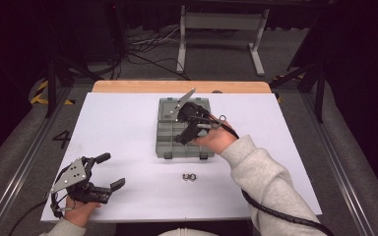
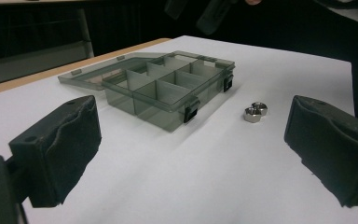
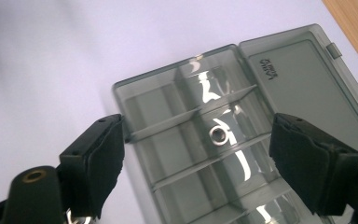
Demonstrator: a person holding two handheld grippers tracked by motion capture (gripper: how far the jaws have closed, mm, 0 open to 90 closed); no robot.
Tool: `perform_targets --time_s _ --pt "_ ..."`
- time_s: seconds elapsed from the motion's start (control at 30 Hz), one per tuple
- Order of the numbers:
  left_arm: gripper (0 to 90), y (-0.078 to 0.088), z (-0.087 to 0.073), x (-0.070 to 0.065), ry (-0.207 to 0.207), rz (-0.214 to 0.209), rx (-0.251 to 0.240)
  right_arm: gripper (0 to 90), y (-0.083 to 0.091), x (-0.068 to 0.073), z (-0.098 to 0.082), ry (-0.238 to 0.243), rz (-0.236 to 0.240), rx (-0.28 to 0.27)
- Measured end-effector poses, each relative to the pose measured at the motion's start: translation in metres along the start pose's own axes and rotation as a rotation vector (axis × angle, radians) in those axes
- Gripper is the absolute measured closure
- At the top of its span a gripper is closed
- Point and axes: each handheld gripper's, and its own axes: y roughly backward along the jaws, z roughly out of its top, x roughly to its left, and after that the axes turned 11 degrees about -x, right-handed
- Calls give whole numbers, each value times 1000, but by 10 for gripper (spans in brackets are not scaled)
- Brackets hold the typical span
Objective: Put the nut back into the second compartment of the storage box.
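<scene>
Nuts come next, by my reading: two small silver hex nuts (image 1: 190,177) lie touching on the white desk (image 1: 118,128) just in front of the open grey-green plastic compartment box (image 1: 167,135). The right hand-held gripper (image 1: 179,129) hangs over that box, jaws apart and empty, one nut (image 3: 217,135) lying in a compartment beneath. The left hand-held gripper (image 1: 109,170) rests wide open and empty well off to the left, so the right is nearer.

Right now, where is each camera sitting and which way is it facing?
High view: fixed above the person's side, looking forward and down at the white table; both forearms, left gripper and right gripper show.
Left gripper view: low over the table, looking between its open jaws at the compartment box and two nuts.
Right gripper view: above the box, looking down between its open jaws at a nut in one compartment.
All three views share the box.
</scene>
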Motion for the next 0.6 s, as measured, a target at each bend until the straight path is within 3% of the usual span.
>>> perform_targets --time_s 0.13,0.3,0.6 --pt "43 -1 0 0 -3 0 -1 181 14 22 -2 35 15 1" --pt "43 -1 0 0 -2 -1 -3 183 18 37 -7 66 35 4" --pt "43 -2 1 -2 -28 -3 15 228 3 58 -26 79 88 64"
